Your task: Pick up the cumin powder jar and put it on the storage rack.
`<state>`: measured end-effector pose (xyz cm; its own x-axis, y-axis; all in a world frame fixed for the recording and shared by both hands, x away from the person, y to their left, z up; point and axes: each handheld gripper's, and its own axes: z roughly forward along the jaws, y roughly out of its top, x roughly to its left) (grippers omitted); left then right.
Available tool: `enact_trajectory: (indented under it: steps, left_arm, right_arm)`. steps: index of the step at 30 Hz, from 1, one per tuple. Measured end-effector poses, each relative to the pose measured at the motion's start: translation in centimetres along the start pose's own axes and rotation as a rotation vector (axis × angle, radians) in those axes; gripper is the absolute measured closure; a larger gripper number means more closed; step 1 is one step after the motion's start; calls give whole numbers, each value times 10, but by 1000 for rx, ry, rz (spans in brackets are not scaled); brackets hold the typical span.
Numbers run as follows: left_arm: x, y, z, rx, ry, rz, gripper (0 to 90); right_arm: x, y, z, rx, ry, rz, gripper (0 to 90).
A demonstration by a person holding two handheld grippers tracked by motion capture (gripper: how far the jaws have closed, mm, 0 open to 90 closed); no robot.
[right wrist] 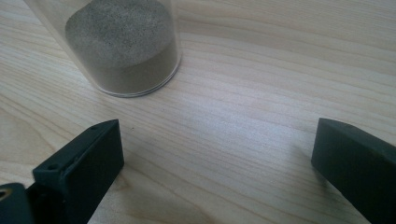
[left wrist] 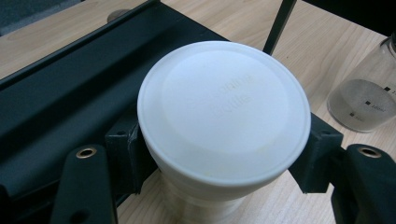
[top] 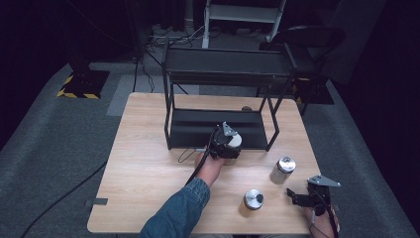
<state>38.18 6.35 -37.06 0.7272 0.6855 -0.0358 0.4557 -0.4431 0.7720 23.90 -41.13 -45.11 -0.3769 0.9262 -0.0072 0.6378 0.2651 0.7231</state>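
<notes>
From the high view, the left tool (top: 229,144) sits at the front edge of the black shelf rack (top: 223,74), closed around a white-lidded jar (top: 234,140) that stands on the worktop (top: 143,148) just before the rack's lower shelf, probably so it can be lifted onto it. The right tool (top: 303,198) rests low at the near right corner, apart from two metal-capped jars (top: 283,169) that stand between the hands, likely waiting their turn. In the left gripper view, the jaws press on either side of the white-lidded jar (left wrist: 224,116) just under its lid, a grip below the rim that should keep it from slipping out; faint raised lettering crosses the lid but is too soft to read. A glass jar (left wrist: 362,100) of grey powder stands to the side with small dark label marks, also unreadable. In the right gripper view, the jaws stand wide apart over bare wood, holding nothing, with a clear powder-filled jar (right wrist: 123,46) just ahead.
</notes>
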Motion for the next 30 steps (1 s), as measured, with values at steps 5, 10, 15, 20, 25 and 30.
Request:
enact_trajectory:
  steps: [5,10,15,20,25,30]
  left_arm:
    - [2,5,-3,17,-10,-27,333]
    - [-3,13,-14,23,9,8,332]
    - [0,19,-29,11,12,7,333]
    - [6,26,-44,-3,30,-4,333]
    - [15,31,-58,-12,59,-19,333]
    - [25,35,-66,-17,90,-40,333]
  right_arm:
    - [0,0,0,0,0,0,22]
    - [0,0,0,0,-1,1,23]
    - [0,0,0,0,-1,1,23]
    - [0,0,0,0,-2,1,23]
    - [0,0,0,0,-2,1,23]
    - [1,0,0,0,-2,1,23]
